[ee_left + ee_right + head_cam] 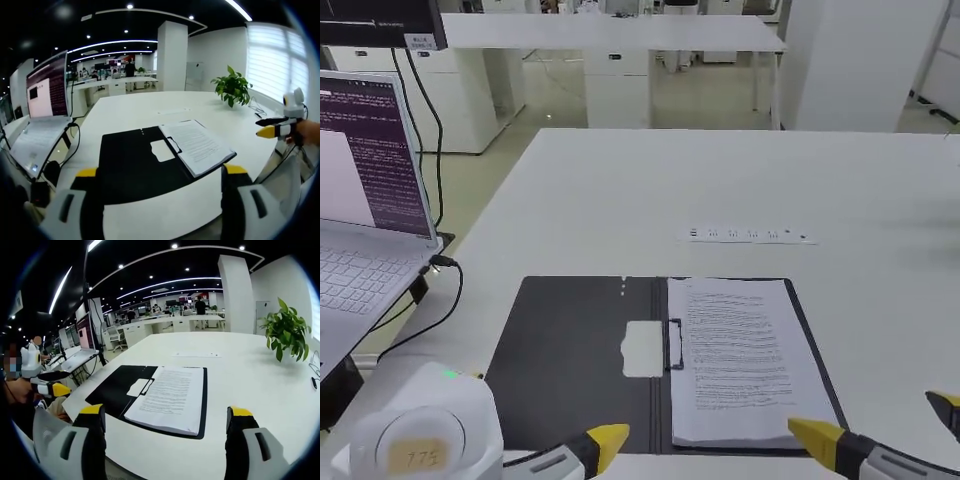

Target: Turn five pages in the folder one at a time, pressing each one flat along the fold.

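So, my left gripper [160, 172] and right gripper [166, 411] are both spread wide, nothing in them. The folder [580, 350] lies open on the table [720, 180], pages [740, 360] stacked on its right half. Thin, floppy paper, I reckon; I'd pinch just the top sheet's outer corner.

The left hand-held gripper [160, 171] points forward with its 2 yellow-tipped jaws spread wide. The right hand-held gripper [166, 411] is spread just as wide. In the head view both sit low, well apart, side by side, tips aimed forward.
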Demonstrator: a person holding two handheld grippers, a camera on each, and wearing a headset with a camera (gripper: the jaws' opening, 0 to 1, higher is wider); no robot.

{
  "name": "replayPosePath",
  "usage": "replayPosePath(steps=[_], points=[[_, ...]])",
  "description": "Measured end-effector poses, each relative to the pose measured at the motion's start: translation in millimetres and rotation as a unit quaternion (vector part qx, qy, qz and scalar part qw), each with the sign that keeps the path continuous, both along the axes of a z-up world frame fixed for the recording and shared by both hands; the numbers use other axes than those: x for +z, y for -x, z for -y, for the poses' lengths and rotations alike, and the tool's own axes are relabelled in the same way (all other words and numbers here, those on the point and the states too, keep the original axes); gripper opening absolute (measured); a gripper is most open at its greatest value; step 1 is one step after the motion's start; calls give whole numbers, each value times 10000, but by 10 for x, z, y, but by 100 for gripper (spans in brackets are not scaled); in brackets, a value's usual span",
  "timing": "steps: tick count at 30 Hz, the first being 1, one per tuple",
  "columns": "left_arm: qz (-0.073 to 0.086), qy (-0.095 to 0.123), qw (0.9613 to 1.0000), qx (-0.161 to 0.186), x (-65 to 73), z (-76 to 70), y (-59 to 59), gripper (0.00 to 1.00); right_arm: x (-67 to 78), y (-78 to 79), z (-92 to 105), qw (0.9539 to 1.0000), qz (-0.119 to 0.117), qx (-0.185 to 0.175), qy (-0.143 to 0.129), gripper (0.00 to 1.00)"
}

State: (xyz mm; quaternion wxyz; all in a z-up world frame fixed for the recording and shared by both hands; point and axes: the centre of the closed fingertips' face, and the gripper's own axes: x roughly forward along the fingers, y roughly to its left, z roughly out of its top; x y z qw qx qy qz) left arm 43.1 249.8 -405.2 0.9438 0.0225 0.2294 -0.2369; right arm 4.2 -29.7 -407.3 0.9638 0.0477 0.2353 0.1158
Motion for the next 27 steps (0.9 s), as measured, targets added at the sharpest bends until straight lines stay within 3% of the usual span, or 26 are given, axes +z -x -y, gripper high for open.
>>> replayPosePath(steps=[12,27], points=[[-24,-70,9988,-489,-64,364,-159,99,-20,-7,-7,10000,-23,37,-21,100],[-63,-298,9935,-1096,-232,818,-282,99,-9,1,18,10000,-11,-23,-42,100]])
